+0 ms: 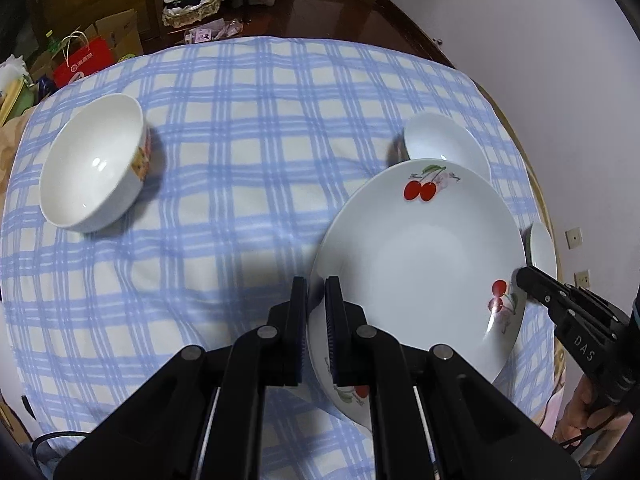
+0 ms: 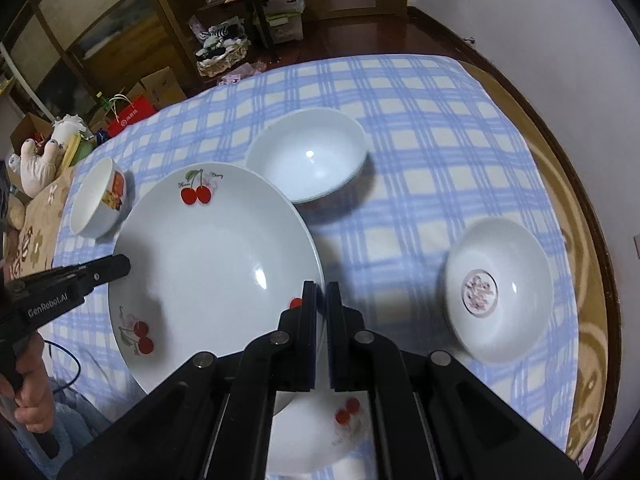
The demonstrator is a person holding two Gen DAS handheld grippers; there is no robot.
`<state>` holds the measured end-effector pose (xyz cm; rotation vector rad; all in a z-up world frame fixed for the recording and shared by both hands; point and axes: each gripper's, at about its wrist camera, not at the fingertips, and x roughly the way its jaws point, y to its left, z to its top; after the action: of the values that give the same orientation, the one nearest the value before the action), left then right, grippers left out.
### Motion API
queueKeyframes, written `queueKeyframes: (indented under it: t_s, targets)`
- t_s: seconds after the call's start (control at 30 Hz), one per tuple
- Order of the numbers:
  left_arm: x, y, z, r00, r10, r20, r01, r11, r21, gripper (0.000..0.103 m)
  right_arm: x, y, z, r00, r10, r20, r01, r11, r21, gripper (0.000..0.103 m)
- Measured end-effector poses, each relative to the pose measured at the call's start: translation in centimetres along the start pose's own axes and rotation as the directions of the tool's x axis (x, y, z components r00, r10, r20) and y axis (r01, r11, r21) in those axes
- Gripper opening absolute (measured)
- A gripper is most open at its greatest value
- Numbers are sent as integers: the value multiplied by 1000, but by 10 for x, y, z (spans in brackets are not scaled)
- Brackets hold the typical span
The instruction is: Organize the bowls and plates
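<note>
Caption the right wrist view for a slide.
Both grippers, right and left, clamp opposite rims of a cherry-print plate above a checked tablecloth with three bowls.

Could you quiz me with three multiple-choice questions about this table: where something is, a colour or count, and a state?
1. Where does the bowl with the orange label sit?
A. Left end of the tablecloth
B. On the plate
C. On the floor

2. What fruit decorates the held cherry plate?
A. Lemons
B. Red cherries
C. Grapes

3. How is that plate held?
A. Lying untouched
B. By one gripper
C. By both, at opposite rims

Answers: 1 A, it stands near the cloth's left edge. 2 B, red pairs show on its rim. 3 C, left hand-held gripper and right hand-held gripper each pinch an edge.
</note>
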<state>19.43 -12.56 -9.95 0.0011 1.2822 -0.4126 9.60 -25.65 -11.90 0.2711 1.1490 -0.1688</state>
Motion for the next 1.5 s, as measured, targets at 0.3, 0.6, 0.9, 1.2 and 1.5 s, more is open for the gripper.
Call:
queueKeyframes:
  t_s: [0.3,0.6,0.9,1.2,1.5]
  targets:
    - [19,-14,-27,997,32,-68,-29,999,37,10,-2,-15,-31,1000,1,-27,0,999,33,5]
    - [39,-24,-42,991,50,-122,-40,996,84,11,8,-25,-48,997,-29,-68,31,999,38,5]
    - [50,-27,-46,990,31,-135,-19,995,96,11,17,-22,-50,994,-71,-87,72,997,-1,5]
    - [42,-26,-45,992,42,-120,-29,994,105,14,13,-14,-48,995,-88,-55,86,996,-23,6]
    - [6,-12,-34,991,131,-19,-127,984,123,30,0,15,-31,1000,-18,16,19,999,-48,29]
